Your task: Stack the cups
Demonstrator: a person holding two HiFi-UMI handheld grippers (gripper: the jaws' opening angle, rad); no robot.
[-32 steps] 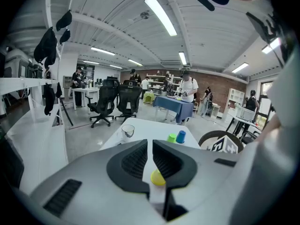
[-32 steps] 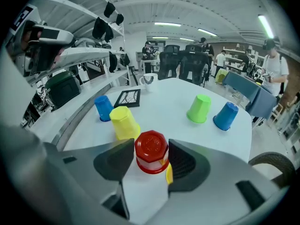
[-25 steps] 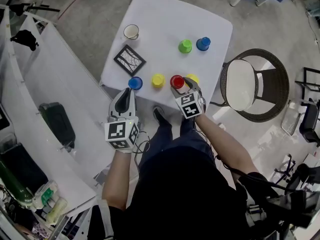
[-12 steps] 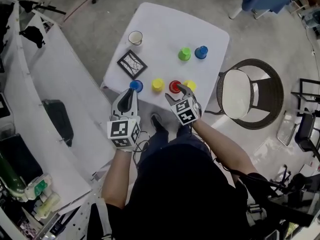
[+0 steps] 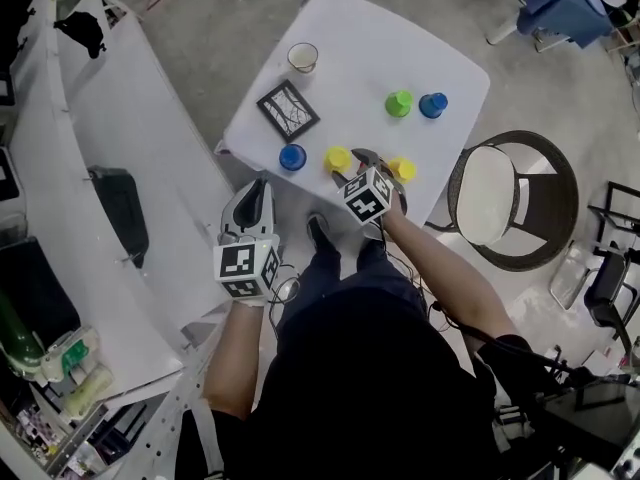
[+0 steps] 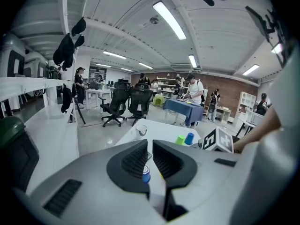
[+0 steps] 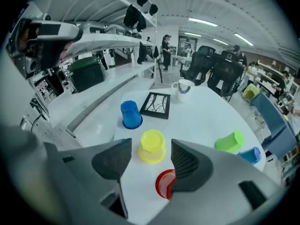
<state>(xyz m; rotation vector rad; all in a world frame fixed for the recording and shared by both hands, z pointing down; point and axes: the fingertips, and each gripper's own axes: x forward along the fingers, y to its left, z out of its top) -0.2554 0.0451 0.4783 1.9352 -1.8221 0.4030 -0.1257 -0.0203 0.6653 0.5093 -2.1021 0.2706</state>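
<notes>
Small upturned cups stand on a white table (image 5: 380, 38). Along its near edge are a blue cup (image 5: 292, 156), a yellow cup (image 5: 338, 158) and a second yellow cup (image 5: 402, 169). A green cup (image 5: 398, 103) and another blue cup (image 5: 432, 105) sit farther back. My right gripper (image 5: 363, 160) hangs open over the near edge. Its jaws have just been opening, and the yellow cup (image 7: 152, 146) stands untouched between the tips. A red cup (image 7: 164, 183) peeks from under its right finger. My left gripper (image 5: 256, 186) is shut and empty, off the table's edge short of the blue cup (image 6: 146, 174).
A black-framed picture coaster (image 5: 288, 110) and a clear glass mug (image 5: 302, 58) occupy the table's far left. A round wicker chair (image 5: 510, 183) stands right of the table. A long white bench (image 5: 110, 168) runs along the left.
My right gripper has rolled and slid left along the near edge, from over the red cup toward the yellow one. The left gripper has shifted a little, away from the blue cup.
</notes>
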